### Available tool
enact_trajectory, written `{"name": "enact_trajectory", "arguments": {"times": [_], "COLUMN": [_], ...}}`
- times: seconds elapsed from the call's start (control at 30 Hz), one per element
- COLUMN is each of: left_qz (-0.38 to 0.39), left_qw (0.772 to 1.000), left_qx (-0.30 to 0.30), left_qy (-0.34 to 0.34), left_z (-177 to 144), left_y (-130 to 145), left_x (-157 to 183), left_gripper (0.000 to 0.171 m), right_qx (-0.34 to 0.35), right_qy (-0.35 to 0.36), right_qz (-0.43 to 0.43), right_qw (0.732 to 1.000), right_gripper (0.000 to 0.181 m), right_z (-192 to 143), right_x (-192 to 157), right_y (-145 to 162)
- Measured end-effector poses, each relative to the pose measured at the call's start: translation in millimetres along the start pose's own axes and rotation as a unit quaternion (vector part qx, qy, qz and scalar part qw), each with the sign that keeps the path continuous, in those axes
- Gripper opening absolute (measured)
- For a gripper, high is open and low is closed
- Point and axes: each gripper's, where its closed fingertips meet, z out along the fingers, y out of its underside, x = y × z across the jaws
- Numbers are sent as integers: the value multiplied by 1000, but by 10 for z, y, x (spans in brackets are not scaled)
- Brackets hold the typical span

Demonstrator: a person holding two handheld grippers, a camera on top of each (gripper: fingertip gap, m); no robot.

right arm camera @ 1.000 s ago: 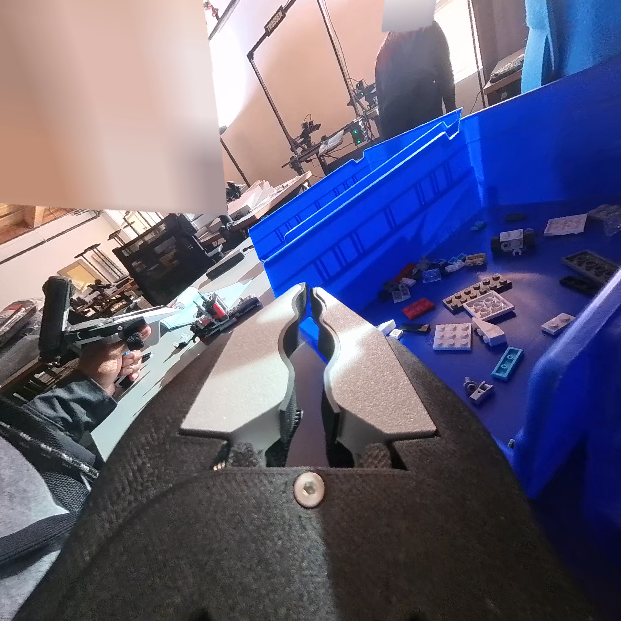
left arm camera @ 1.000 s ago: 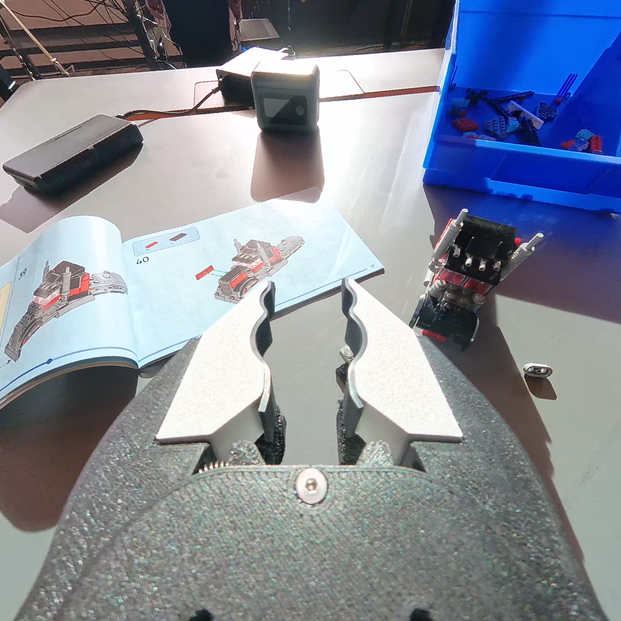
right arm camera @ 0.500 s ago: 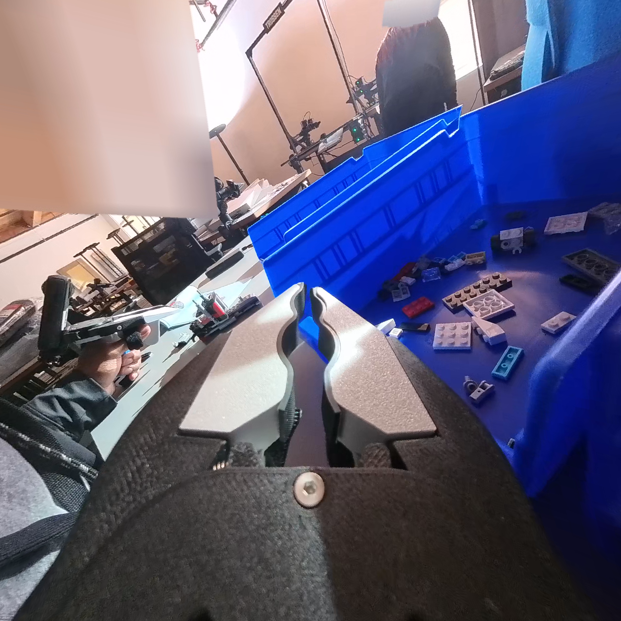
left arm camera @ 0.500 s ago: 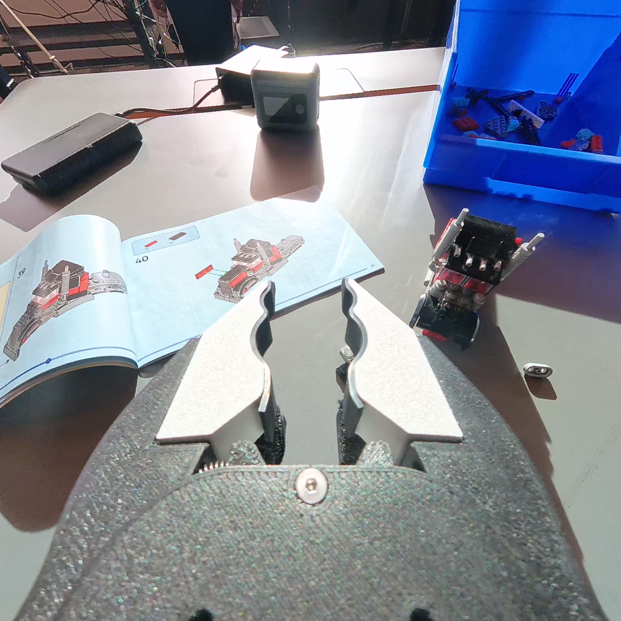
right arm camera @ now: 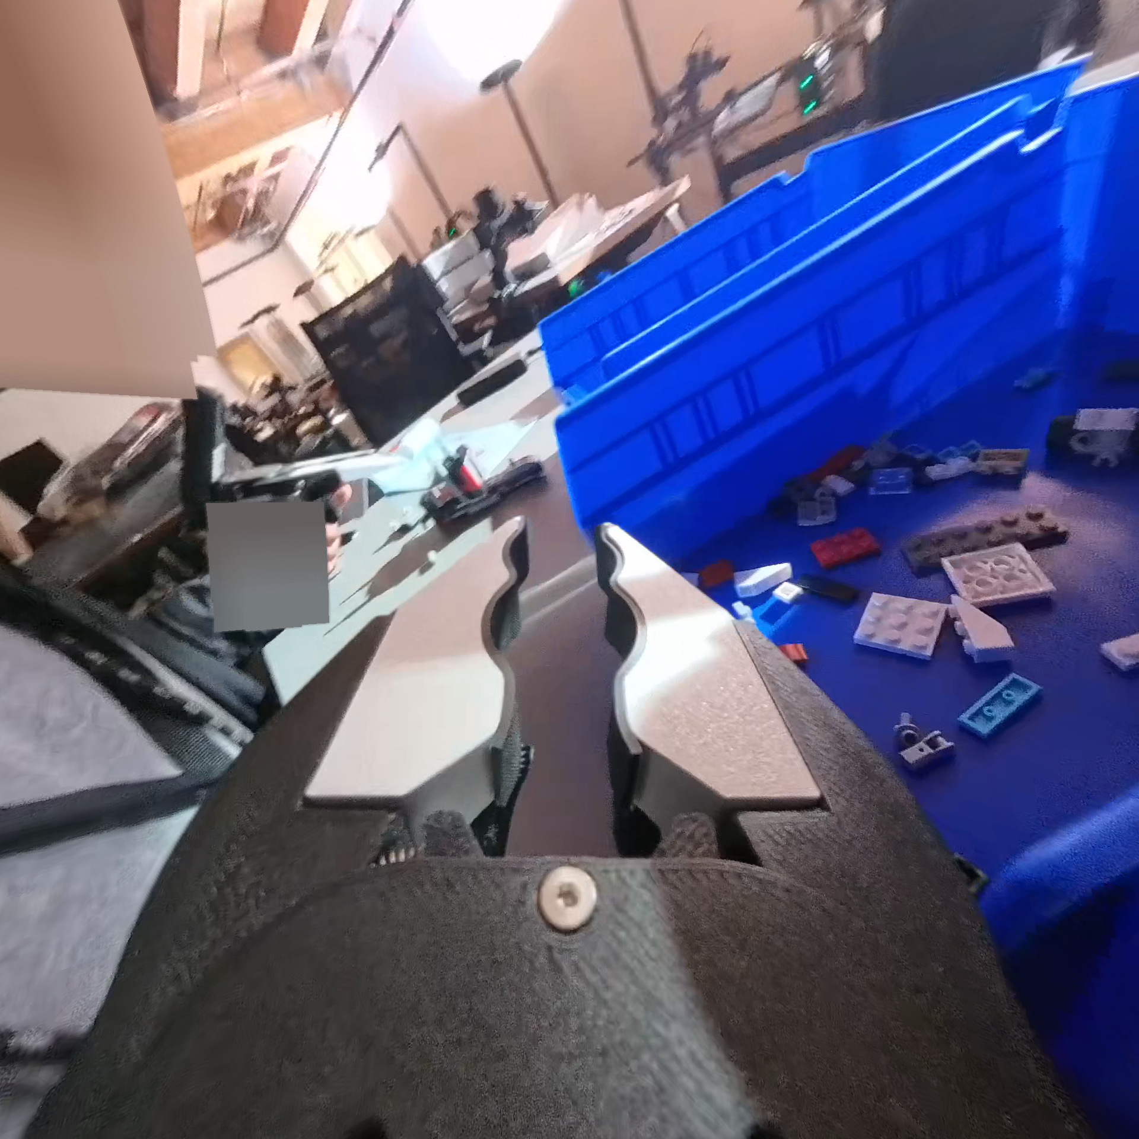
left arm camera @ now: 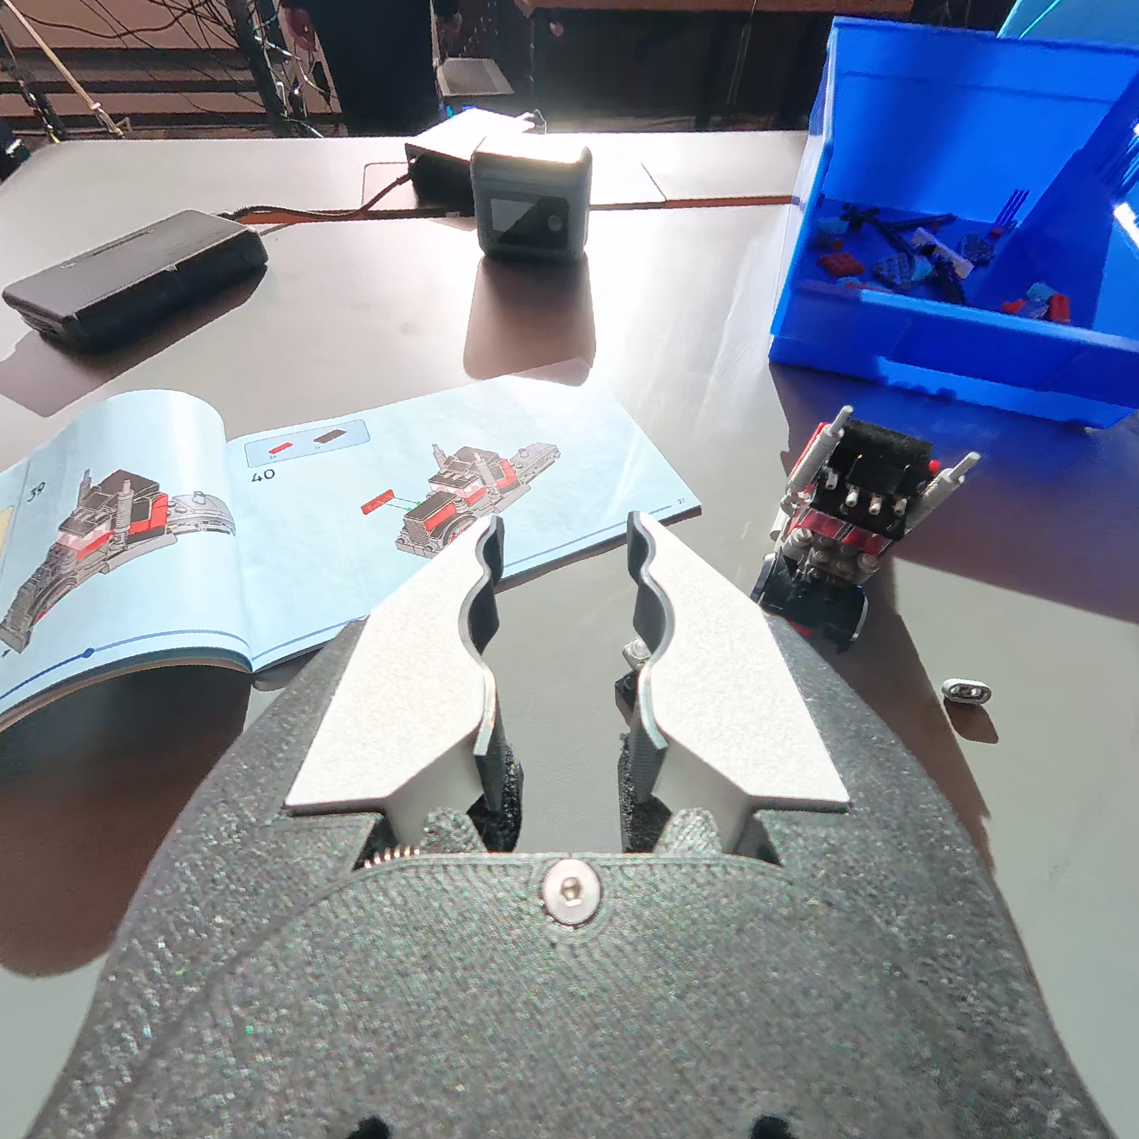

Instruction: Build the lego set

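The left gripper [left arm camera: 561,530] hovers low over the dark table [left arm camera: 709,320] with its jaws spread apart and nothing between the tips; a small grey and black piece [left arm camera: 632,662] shows just beside the inner edge of its right finger, though whether the finger touches it cannot be told. Just beyond the tips lies the open instruction booklet [left arm camera: 296,518], its light blue pages showing drawings of the model. To the right of the gripper the partly built black and red lego truck [left arm camera: 844,530] stands on the table, tilted, with grey stacks sticking up at each side. Near it, farther right, a small grey oval piece [left arm camera: 966,691] lies alone. At the far right the blue bin [left arm camera: 949,357] rests on the table and holds loose pieces. A grey cube-shaped device [left arm camera: 530,203] sits at the far middle and a flat black box [left arm camera: 135,277] at the far left. The right gripper [right arm camera: 562,533] is held at the near left edge of the bin, its jaws parted and empty. Inside the bin to its right lie scattered parts, among them a red plate [right arm camera: 844,548], a white square plate [right arm camera: 901,625] and a small blue plate [right arm camera: 1000,704]. This view is blurred.
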Motion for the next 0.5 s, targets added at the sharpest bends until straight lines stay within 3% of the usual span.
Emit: {"name": "enact_trajectory", "arguments": {"times": [0.1, 0.2, 0.3, 0.5], "left_qz": [-29, -62, -80, -78], "left_qw": [999, 997, 994, 993], "left_qx": [18, 35, 42, 46], "left_qy": [16, 37, 55, 77], "left_z": [-43, -83, -100, -133], "left_y": [-41, -75, -92, -96], "left_x": [-19, -37, -36, 33], "left_gripper": [41, 41, 41, 41], "right_qx": [-43, -96, -175, -346], "right_qy": [-39, -21, 42, 123], "right_qz": [-17, -77, -157, -291], "right_qw": [998, 992, 971, 883], "right_gripper": [26, 26, 26, 27], "right_z": [-141, -305, -346, -21], "right_x": [-155, -88, 278, 1277], "right_y": [-185, -478, -753, -869]}}
